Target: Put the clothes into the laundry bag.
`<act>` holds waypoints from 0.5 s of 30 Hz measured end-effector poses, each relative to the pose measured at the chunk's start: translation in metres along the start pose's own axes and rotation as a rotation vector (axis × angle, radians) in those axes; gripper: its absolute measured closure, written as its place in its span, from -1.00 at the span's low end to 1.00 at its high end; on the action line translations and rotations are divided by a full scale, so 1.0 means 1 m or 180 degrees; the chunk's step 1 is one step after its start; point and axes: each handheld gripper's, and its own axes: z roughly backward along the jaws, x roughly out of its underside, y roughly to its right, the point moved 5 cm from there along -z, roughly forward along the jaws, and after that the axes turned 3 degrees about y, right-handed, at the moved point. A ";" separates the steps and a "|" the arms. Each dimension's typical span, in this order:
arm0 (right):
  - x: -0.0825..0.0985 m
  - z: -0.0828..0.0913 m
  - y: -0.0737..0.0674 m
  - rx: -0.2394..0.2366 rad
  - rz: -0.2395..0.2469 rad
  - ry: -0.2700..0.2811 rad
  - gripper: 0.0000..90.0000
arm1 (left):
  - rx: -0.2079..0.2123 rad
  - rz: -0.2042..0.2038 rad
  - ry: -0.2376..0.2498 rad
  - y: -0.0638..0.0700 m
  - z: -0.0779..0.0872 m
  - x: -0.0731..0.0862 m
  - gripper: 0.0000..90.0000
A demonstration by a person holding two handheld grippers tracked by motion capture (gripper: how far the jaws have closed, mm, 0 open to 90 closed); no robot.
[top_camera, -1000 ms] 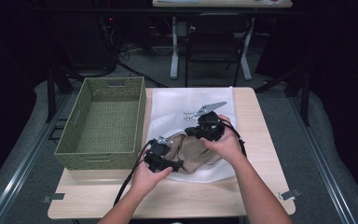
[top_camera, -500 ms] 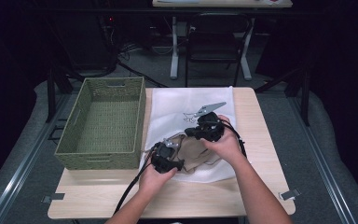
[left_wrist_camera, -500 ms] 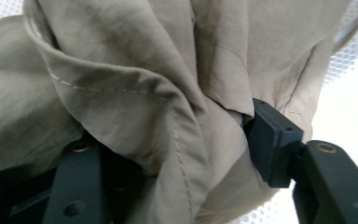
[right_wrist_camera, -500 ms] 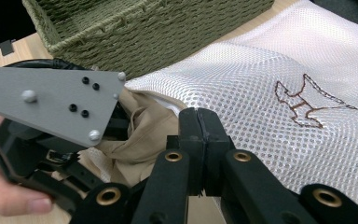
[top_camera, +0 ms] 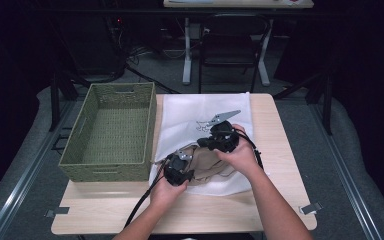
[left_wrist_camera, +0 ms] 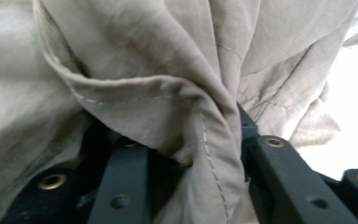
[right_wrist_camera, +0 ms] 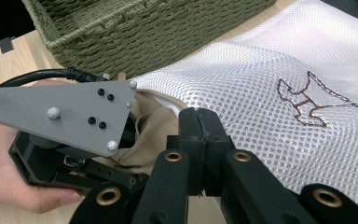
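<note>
Table (top_camera: 280,150) bears mesh bag (top_camera: 200,112); left gripper (top_camera: 180,167) closing on tan cloth (left_wrist_camera: 168,93).

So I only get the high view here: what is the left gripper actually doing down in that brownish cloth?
Observer: In the left gripper view, the left gripper has just been closing its jaws, and a stitched fold of the beige cloth is bunched between them.
Operator: And the right one, is it holding anything?
Observer: The right gripper view shows the right gripper with its jaws pressed together. I cannot tell whether any fabric is caught between them.
Operator: What is that dark mark on the white sheet?
Observer: Close up, the sheet is a white mesh bag, and the mark is a brown stitched outline.
</note>
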 end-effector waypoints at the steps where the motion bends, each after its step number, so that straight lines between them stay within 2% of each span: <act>1: 0.000 0.000 0.000 -0.0001 0.0000 0.0005 1.00 | -0.0001 -0.0004 0.0013 0.000 0.000 0.000 0.58; 5: 0.000 0.001 0.000 0.0007 0.0003 0.0001 1.00 | 0.0009 -0.0011 0.0041 -0.001 0.002 0.000 0.71; 11: 0.000 0.001 0.001 -0.0004 -0.0004 0.0014 1.00 | 0.0146 0.0122 0.0126 -0.003 0.010 -0.006 0.76; 12: 0.000 0.002 0.001 -0.0004 0.0000 0.0020 1.00 | 0.0151 0.0091 0.0150 -0.003 0.013 -0.008 0.76; 15: 0.001 0.003 0.002 0.0001 -0.0012 0.0018 1.00 | 0.0194 0.0107 0.0195 -0.001 0.018 -0.014 0.77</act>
